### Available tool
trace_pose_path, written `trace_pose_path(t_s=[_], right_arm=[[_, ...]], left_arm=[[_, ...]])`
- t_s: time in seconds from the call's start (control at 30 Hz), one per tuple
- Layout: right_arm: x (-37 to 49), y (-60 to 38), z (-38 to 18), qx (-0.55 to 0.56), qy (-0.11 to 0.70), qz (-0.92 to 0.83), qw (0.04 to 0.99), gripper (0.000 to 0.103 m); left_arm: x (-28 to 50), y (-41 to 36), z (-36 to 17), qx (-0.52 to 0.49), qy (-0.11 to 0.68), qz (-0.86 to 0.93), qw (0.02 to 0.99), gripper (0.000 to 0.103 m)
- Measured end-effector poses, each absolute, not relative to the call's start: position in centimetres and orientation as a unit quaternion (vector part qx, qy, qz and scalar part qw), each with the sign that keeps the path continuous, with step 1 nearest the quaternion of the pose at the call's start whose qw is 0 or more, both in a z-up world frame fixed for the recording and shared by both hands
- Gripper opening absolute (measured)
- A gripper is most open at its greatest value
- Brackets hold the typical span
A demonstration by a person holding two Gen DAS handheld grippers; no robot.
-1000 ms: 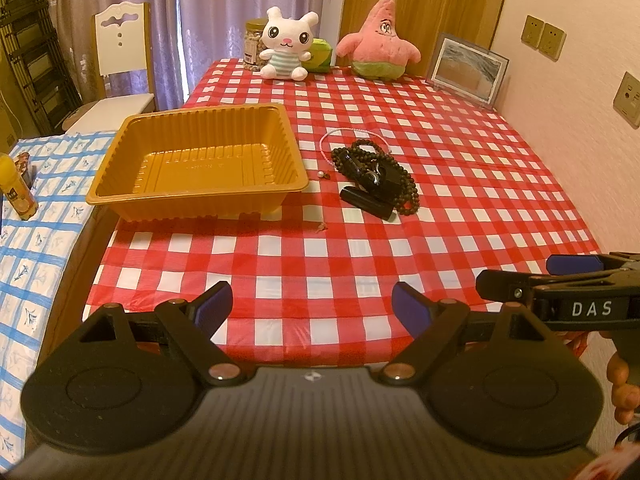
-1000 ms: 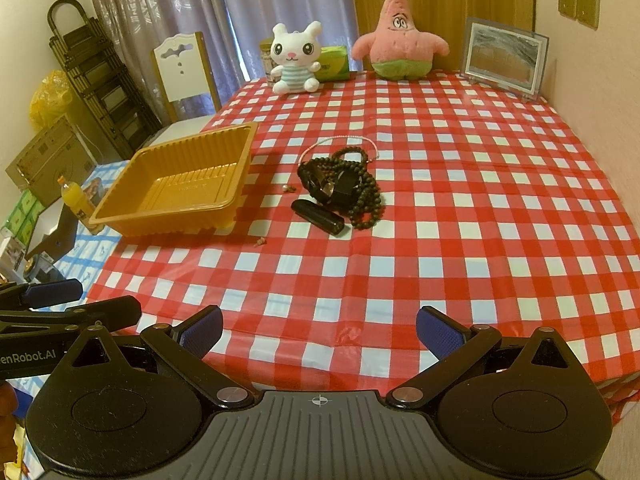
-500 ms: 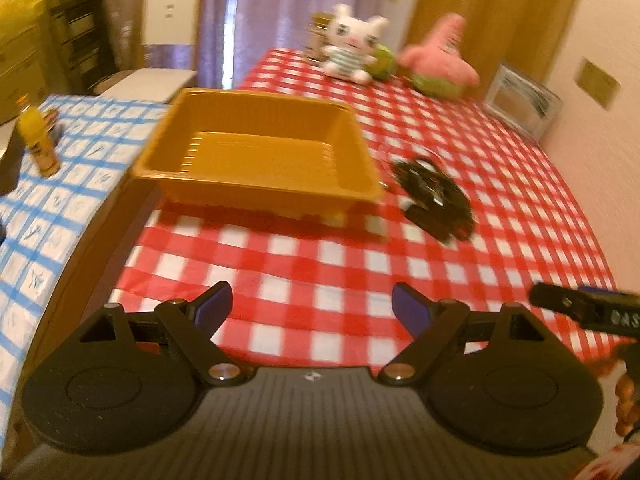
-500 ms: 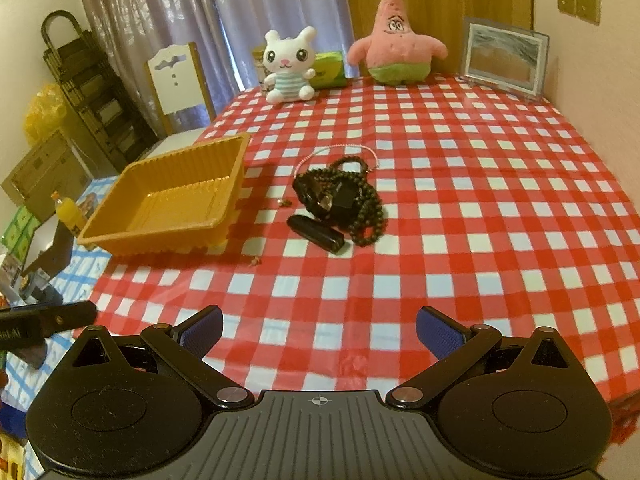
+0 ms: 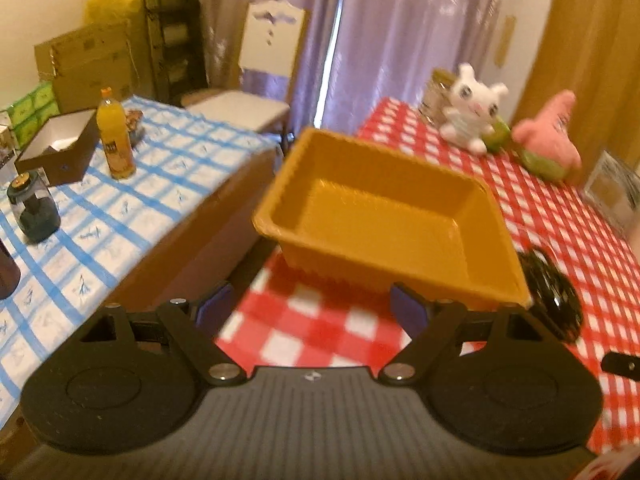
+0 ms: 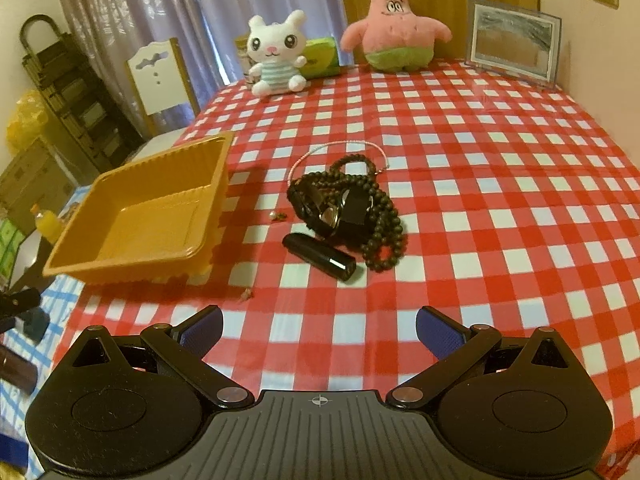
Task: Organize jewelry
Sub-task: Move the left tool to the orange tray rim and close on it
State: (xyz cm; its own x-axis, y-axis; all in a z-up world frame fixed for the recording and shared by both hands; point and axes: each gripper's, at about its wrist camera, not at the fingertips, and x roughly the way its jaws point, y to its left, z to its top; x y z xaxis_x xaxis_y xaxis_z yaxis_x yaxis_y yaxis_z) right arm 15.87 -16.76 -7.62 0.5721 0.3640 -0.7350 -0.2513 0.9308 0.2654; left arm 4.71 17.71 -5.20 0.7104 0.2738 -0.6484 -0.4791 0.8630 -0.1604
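An empty orange tray (image 6: 132, 216) stands on the red checked tablecloth, left of a jewelry pile. The pile holds dark bead necklaces (image 6: 380, 216), a black watch (image 6: 332, 212), a thin pink necklace (image 6: 340, 146) and a black tube (image 6: 320, 256). Small earrings (image 6: 277, 215) and another small piece (image 6: 246, 294) lie near the tray. My right gripper (image 6: 318, 330) is open and empty, short of the tube. My left gripper (image 5: 308, 310) is open and empty, just before the tray's (image 5: 384, 220) near wall; the pile (image 5: 554, 296) shows blurred at its right.
A white bunny plush (image 6: 276, 56), a pink star plush (image 6: 394, 28) and a framed picture (image 6: 514, 42) stand at the table's far edge. Left is a lower table with a blue checked cloth (image 5: 120, 208), an orange bottle (image 5: 116, 136), a box (image 5: 60, 146) and a jar (image 5: 34, 212).
My left gripper has swung left and forward toward the tray, bringing the blue-clothed table into view. My right gripper has moved forward toward the jewelry pile. Both stay open.
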Motion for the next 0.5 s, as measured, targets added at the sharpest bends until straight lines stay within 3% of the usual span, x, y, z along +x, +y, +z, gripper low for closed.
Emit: trace_pose_path(t_s=[0.5], right_arm=[[21.1,-13.5,-9.7,0.062,0.453,0.126,0.88,0.102]], left_arm=[[10.2,23.4,-8.7,-0.207,0.277,0.213,0.914,0.074]])
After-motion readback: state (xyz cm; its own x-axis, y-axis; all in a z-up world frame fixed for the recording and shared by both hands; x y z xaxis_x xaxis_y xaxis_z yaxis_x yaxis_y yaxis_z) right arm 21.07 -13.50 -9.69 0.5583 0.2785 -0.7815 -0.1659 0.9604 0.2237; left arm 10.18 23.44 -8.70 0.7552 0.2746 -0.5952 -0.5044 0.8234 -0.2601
